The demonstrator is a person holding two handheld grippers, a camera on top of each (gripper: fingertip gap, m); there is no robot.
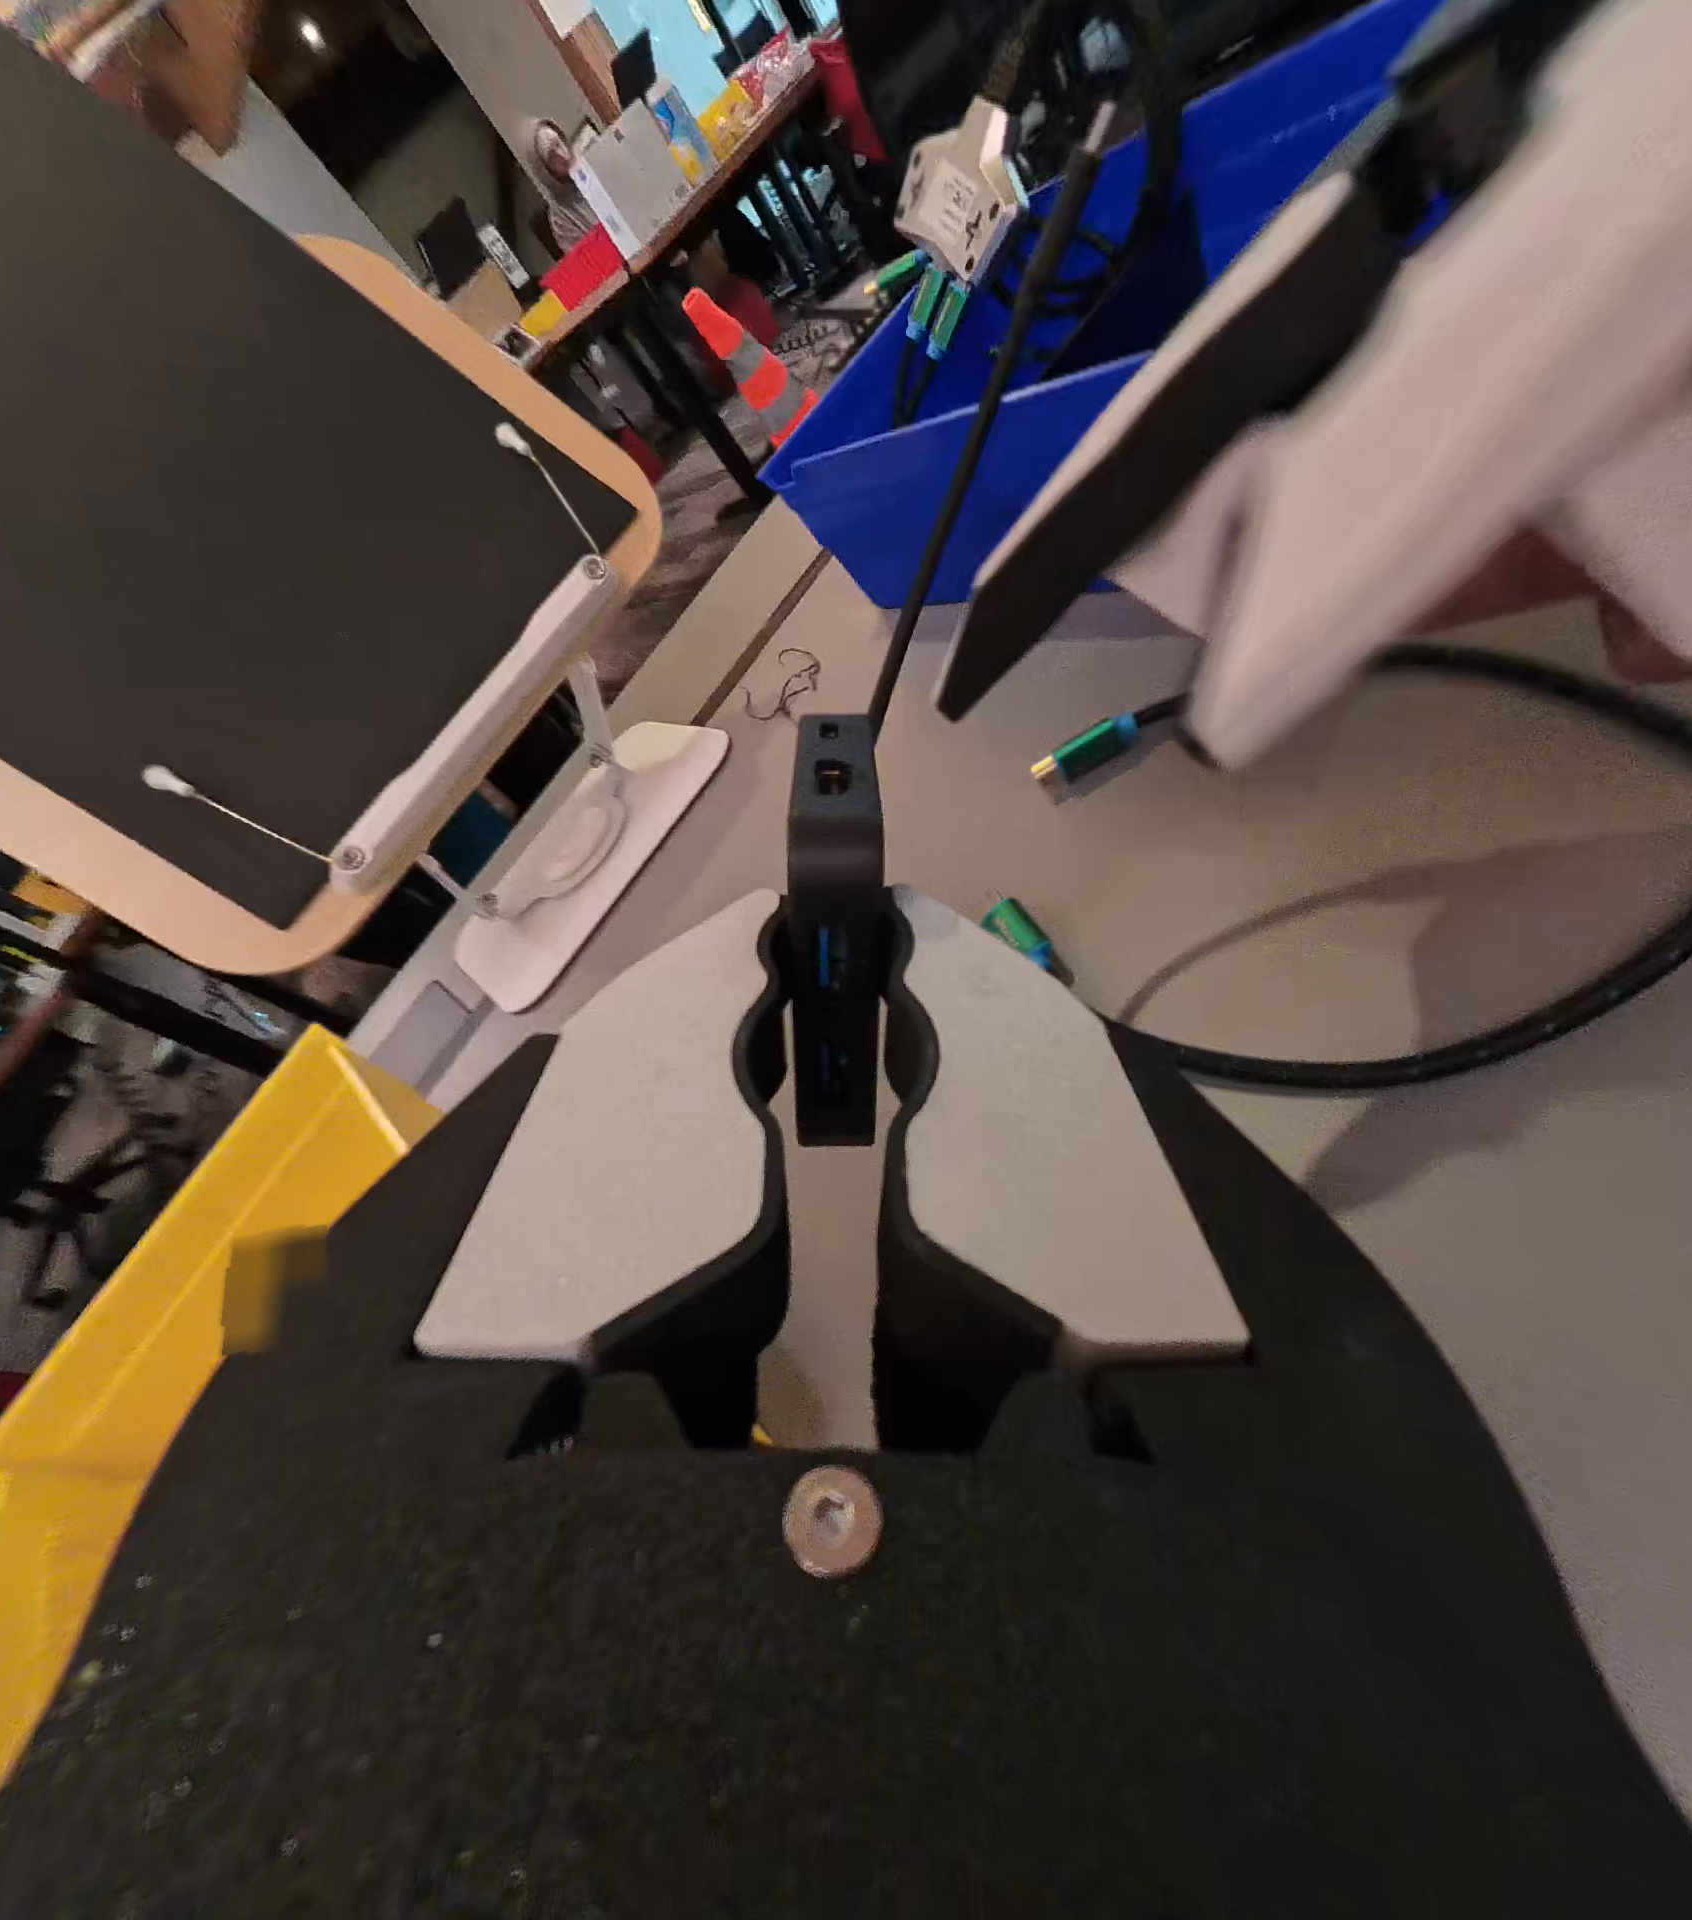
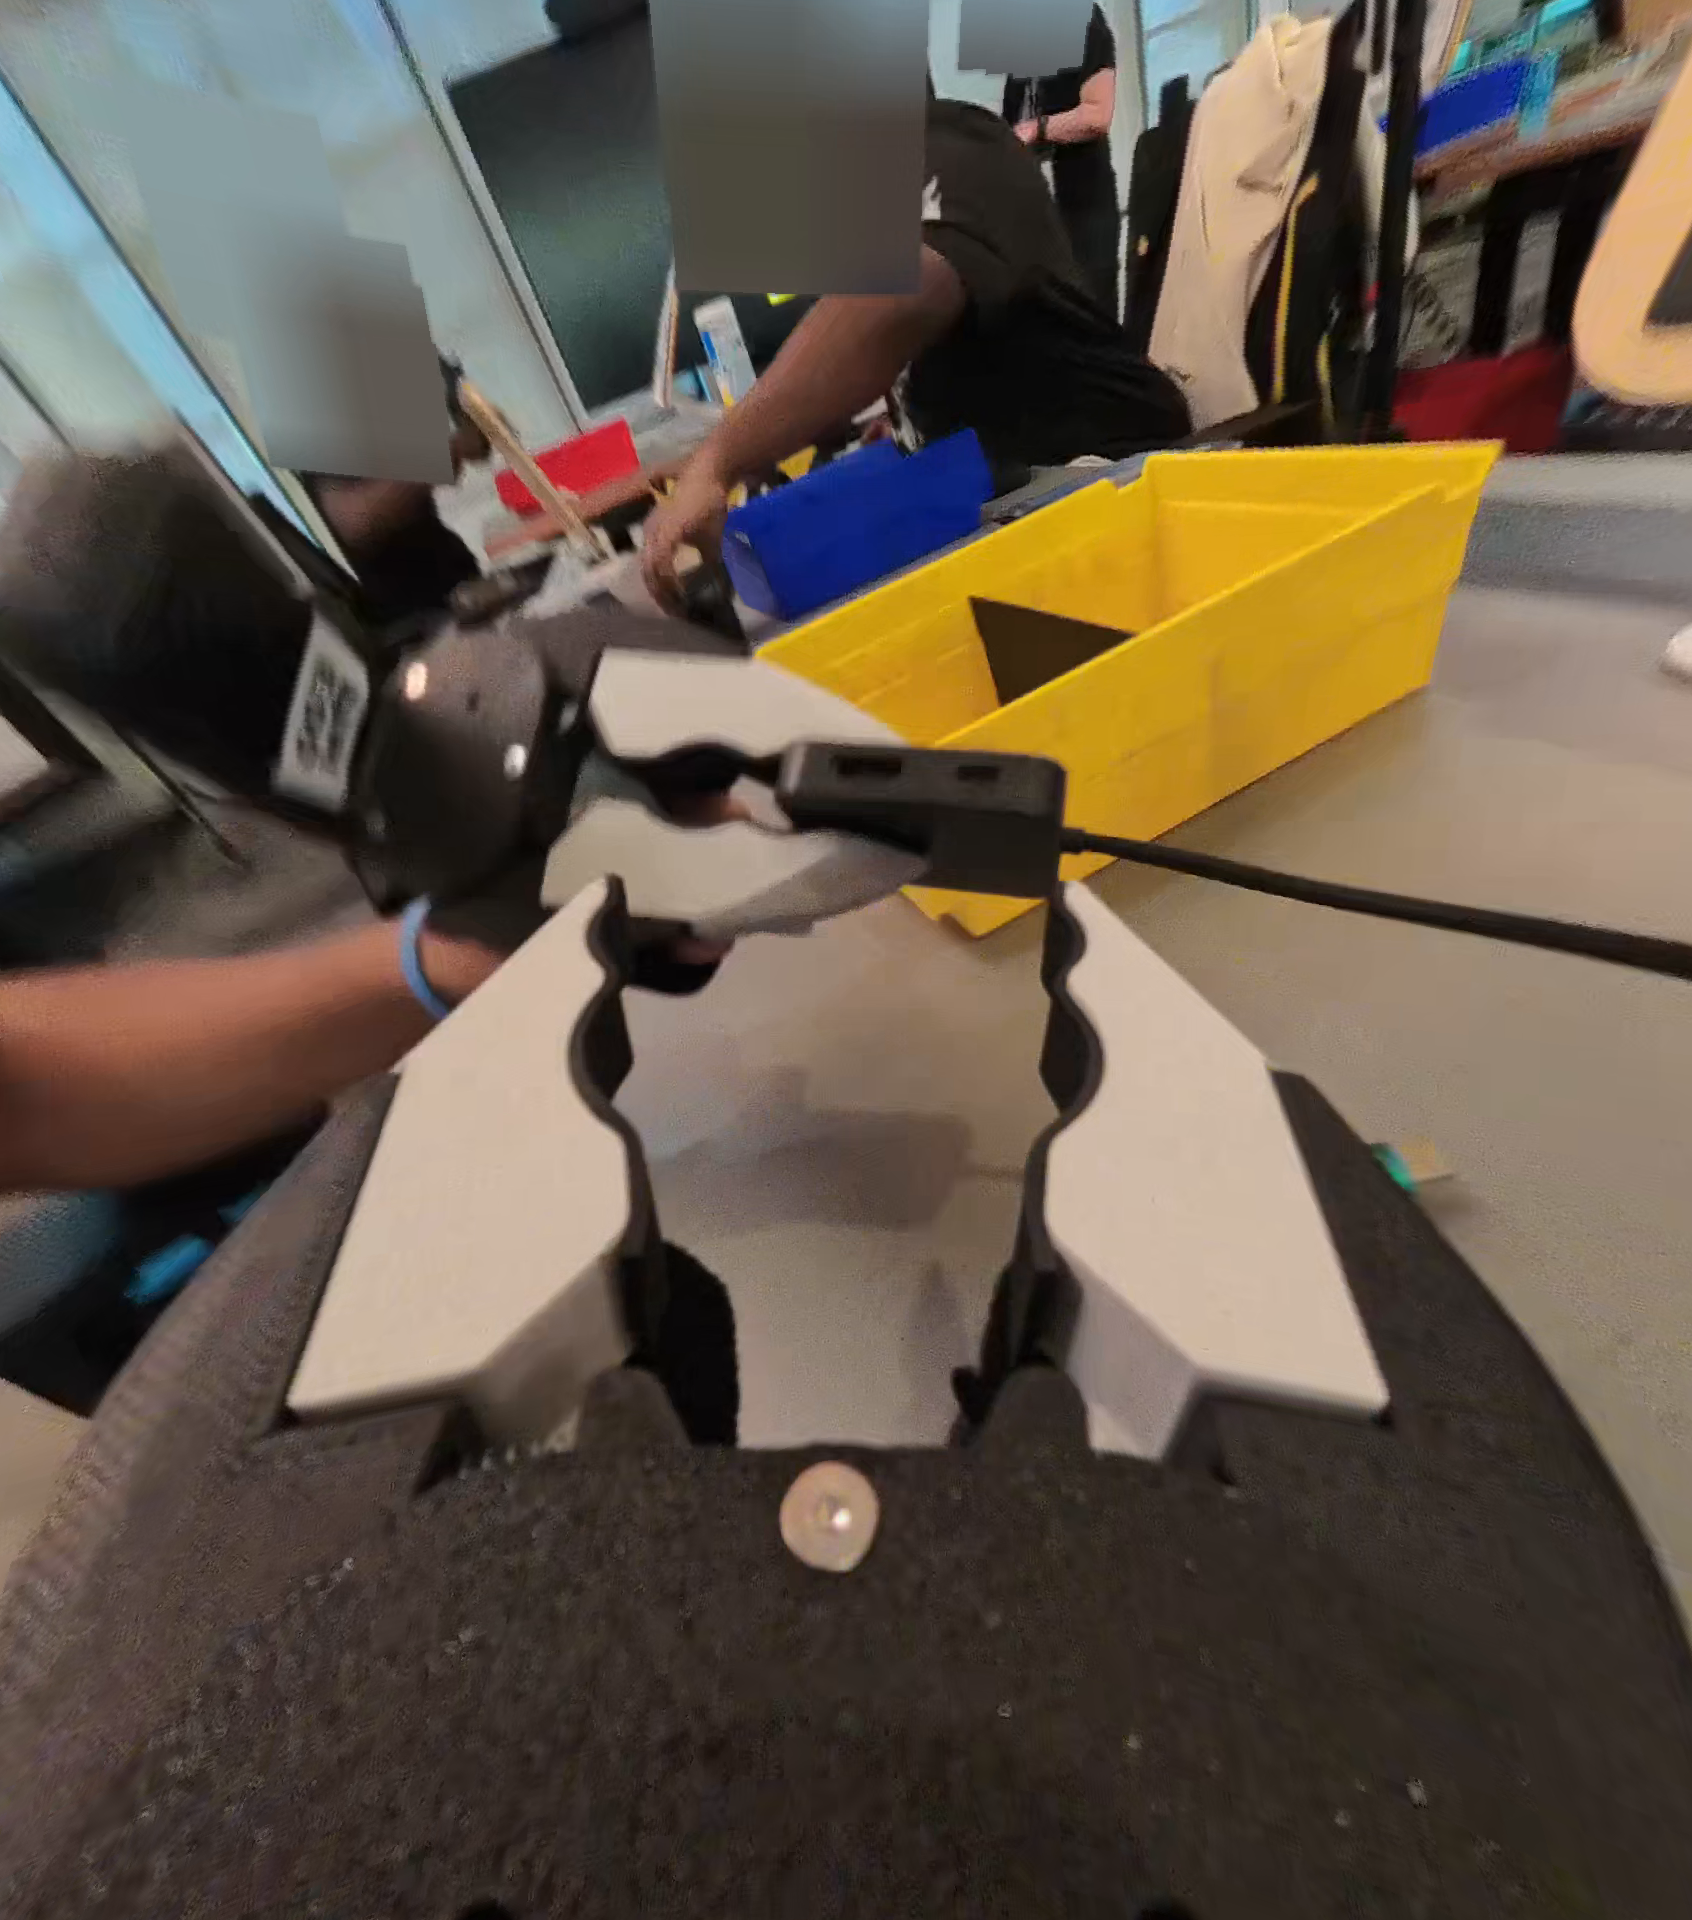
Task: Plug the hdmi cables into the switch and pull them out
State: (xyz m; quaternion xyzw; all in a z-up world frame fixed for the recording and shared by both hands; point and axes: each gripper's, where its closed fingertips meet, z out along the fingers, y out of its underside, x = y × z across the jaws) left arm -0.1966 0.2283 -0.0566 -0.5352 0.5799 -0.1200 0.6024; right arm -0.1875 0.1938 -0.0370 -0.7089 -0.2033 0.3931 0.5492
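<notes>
The left gripper point(image 1: 826, 997) pinches the black switch point(image 1: 831, 935) clear of the table, the spread, empty right gripper point(image 2: 837, 935) just beside it, so I judge plugging not begun: next, grasp the green-tipped HDMI plug point(image 1: 1091, 750) lying beyond the switch.

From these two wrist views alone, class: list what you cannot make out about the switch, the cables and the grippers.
1. Switch, left wrist view: the left gripper fingers cover both its sides.
2. Green-tipped HDMI plug, left wrist view: its cable runs behind the blurred right gripper.
3. Second green plug, left wrist view: partly hidden by a finger.
4. Green plugs, right wrist view: cut off by the gripper body and frame edge.
</notes>
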